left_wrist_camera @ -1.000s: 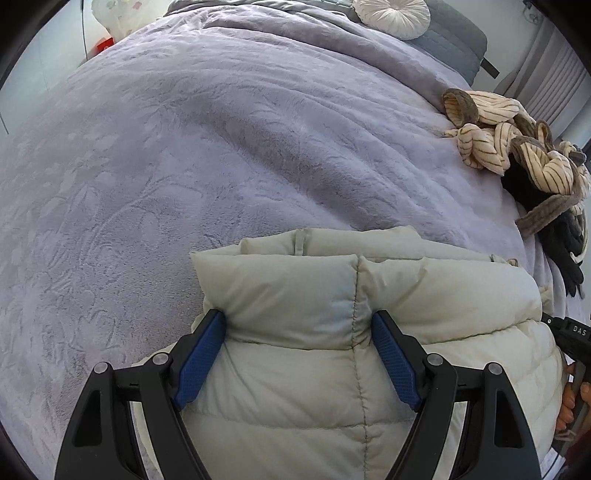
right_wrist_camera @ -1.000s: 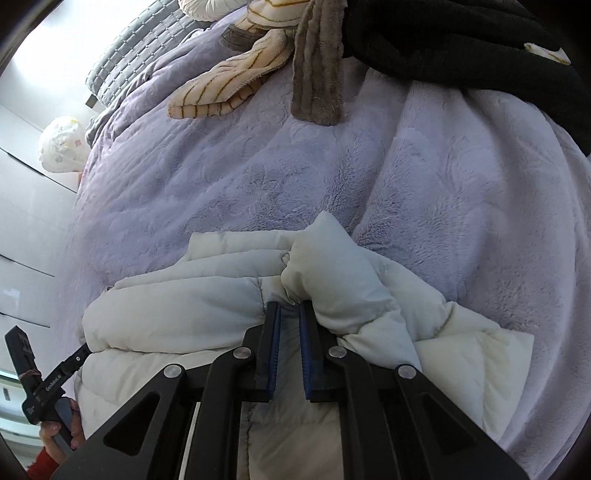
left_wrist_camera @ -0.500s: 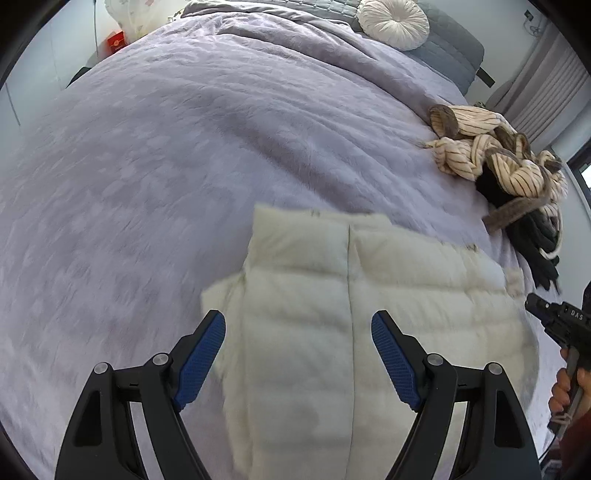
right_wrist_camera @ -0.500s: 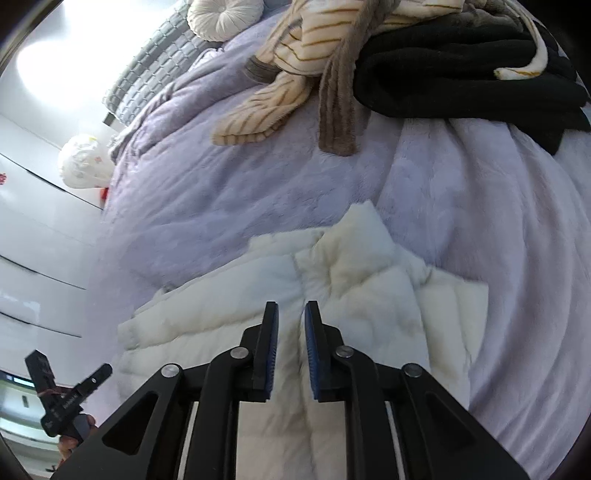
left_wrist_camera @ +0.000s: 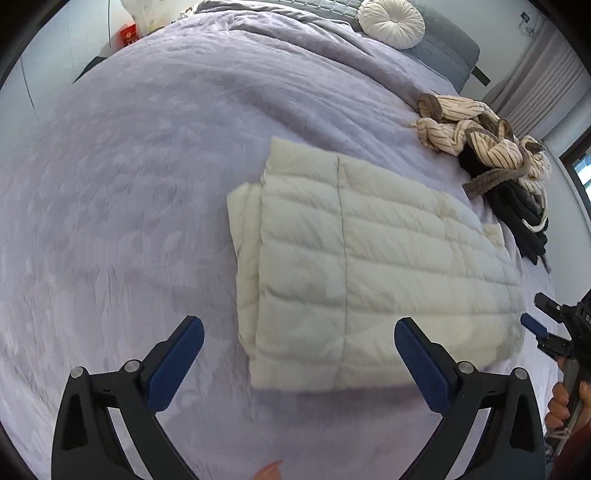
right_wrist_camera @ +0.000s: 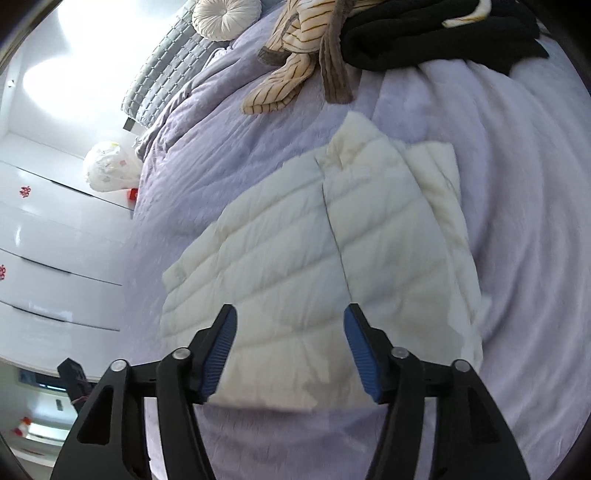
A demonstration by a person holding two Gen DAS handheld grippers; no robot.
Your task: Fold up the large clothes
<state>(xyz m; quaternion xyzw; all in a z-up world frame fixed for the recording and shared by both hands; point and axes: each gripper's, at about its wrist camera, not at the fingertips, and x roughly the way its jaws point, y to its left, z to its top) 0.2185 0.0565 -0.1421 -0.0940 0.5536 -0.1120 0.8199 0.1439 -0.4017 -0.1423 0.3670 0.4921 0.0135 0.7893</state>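
Looking down from the left wrist view, the left claw (left_wrist_camera: 295, 354) hangs with its blue pads spread wide and nothing between them, its jaws having just been opening; beyond it a cream quilted jacket (left_wrist_camera: 369, 266) lies folded into a flat rectangle on the lilac bed (left_wrist_camera: 129, 184), towards the bed's right edge; a heap of striped and black clothes (left_wrist_camera: 495, 155) sits further along that edge, near the far right corner; a round white cushion (left_wrist_camera: 391, 22) rests at the head of the bed; the right claw shows at the frame's right side, cut off.

From the right wrist view, the right claw (right_wrist_camera: 288, 350) also stands apart from the fabric, jaws having just been opening, empty; the jacket (right_wrist_camera: 314, 258) lies flat below it, one folded layer peeking out at its right side.

Judging by this, the fold on the jacket looks finished and released; the next move likely calls for taking a fresh garment from the heap.

Motion blur softens the jacket's near edge; how many layers it holds cannot be told.
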